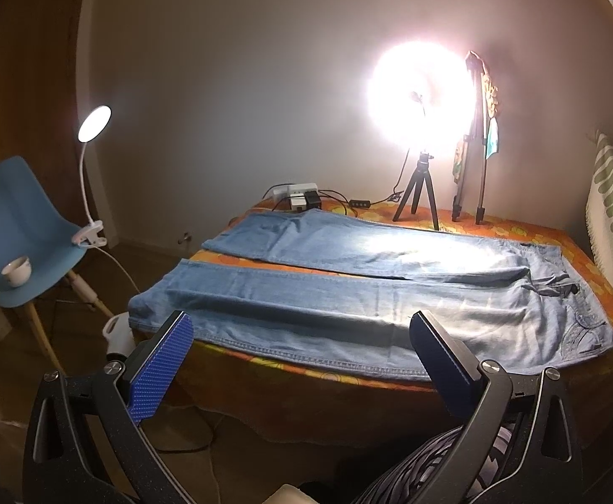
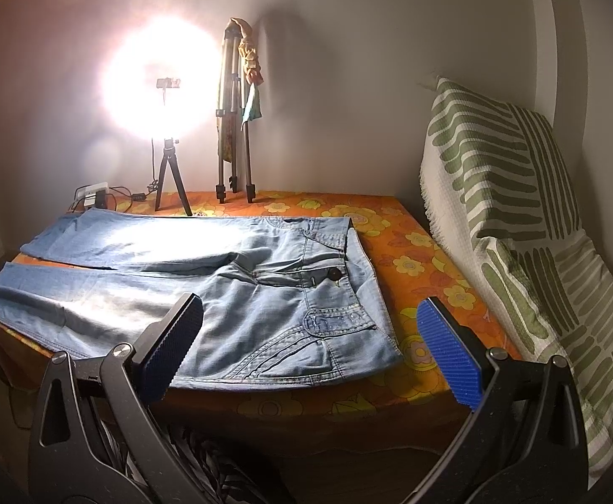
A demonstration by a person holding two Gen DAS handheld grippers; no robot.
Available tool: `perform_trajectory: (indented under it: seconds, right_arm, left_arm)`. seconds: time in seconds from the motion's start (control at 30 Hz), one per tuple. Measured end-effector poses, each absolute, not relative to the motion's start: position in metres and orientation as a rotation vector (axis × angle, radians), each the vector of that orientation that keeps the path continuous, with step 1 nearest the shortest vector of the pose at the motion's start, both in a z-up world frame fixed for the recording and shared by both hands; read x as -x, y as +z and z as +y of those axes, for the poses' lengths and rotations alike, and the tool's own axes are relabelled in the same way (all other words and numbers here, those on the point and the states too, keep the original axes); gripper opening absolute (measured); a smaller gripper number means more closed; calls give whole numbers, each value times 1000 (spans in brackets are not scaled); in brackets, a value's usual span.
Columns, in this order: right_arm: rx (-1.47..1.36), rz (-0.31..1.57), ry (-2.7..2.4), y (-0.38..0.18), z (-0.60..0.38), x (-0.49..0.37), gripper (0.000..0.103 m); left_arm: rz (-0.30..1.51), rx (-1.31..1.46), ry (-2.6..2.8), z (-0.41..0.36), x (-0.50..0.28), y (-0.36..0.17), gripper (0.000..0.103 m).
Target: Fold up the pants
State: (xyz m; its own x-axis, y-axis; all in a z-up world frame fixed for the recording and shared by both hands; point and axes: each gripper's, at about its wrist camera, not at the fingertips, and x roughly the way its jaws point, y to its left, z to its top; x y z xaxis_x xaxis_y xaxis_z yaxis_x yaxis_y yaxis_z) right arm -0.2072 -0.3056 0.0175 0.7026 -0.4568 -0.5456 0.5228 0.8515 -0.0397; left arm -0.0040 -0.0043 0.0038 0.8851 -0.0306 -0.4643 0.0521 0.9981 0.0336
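Jeans (image 1: 348, 290) lie flat on the table (image 2: 411, 260), legs left, waist right, both the left gripper (image 1: 298, 327) and right gripper (image 2: 310, 315) spread wide and empty, so I'd pinch the near edge at 2 spots and fold evenly.

A glaring ring light (image 1: 422, 94) on a small black tripod (image 1: 417, 197) stands at the upper centre-right of the left wrist view, with a folded tripod (image 1: 472, 143) leaning on the wall just beside it (some cloth hangs from its top). A white power strip (image 1: 296, 191) with cables lies left of them on the orange flowered desk (image 2: 415, 252). At far left, a blue chair (image 1: 21, 227) carries a white cup (image 1: 16, 271) and a clip lamp (image 1: 92, 126). A green-striped throw (image 2: 516, 218) fills the right wrist view's right side.
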Motion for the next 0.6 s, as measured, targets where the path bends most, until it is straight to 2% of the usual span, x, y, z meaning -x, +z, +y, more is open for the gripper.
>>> perform_trajectory:
  seconds: [0.6]
  right_arm:
    - [-117, 565, -555, 25, -304, 209, 103]
  left_arm:
    - [463, -58, -57, -6, 7, 7, 103]
